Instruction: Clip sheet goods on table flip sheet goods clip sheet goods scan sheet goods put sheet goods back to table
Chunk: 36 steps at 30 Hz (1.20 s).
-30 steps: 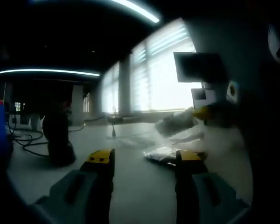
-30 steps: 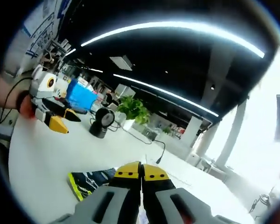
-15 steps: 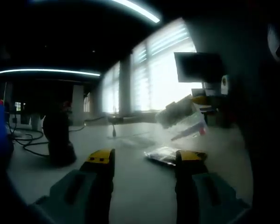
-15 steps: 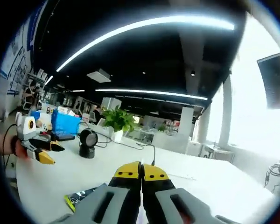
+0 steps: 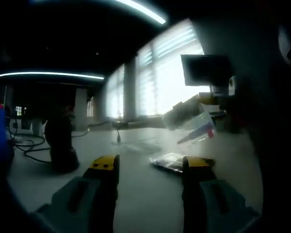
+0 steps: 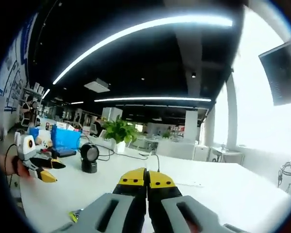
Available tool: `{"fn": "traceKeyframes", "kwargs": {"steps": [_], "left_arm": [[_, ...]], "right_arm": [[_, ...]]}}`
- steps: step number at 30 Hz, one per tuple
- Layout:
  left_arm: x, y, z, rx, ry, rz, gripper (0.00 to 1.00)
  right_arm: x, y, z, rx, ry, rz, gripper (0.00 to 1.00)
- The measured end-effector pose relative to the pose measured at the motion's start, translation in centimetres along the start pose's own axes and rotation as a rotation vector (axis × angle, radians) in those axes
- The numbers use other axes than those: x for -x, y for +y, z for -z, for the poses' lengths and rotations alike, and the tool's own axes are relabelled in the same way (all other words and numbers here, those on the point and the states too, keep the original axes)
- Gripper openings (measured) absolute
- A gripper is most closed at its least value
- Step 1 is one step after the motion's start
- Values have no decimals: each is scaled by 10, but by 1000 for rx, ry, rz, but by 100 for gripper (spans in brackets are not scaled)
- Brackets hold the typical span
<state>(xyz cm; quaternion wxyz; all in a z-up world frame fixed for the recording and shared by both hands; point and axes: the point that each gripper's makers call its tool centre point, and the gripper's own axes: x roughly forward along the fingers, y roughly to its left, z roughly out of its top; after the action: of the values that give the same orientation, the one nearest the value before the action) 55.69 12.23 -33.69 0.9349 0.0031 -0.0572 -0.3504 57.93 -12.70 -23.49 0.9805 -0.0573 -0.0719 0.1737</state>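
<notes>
White table (image 6: 223, 189) in a dim office, left fingers (image 5: 149, 167) parted, right fingers (image 5: 202, 103) clenched on clear packet (image 5: 200, 131).

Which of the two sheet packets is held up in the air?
The clear packet, clamped by the right gripper above the white table; the other packet lies flat.

Packet (image 5: 196, 130) in the right gripper (image 5: 184, 112) is blurred; packet (image 6: 75, 214) is cut off behind jaws
</notes>
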Motion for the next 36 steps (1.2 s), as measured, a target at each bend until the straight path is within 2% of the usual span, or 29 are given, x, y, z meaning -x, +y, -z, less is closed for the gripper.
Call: {"fn": "traceKeyframes", "kwargs": {"steps": [20, 36], "left_arm": [[0, 0, 0, 2, 0, 3, 45], [1, 1, -2, 9, -10, -2, 45]], "right_arm": [[-6, -10, -16, -131, -46, 36, 0], [-6, -9, -23, -226, -66, 63, 0]]}}
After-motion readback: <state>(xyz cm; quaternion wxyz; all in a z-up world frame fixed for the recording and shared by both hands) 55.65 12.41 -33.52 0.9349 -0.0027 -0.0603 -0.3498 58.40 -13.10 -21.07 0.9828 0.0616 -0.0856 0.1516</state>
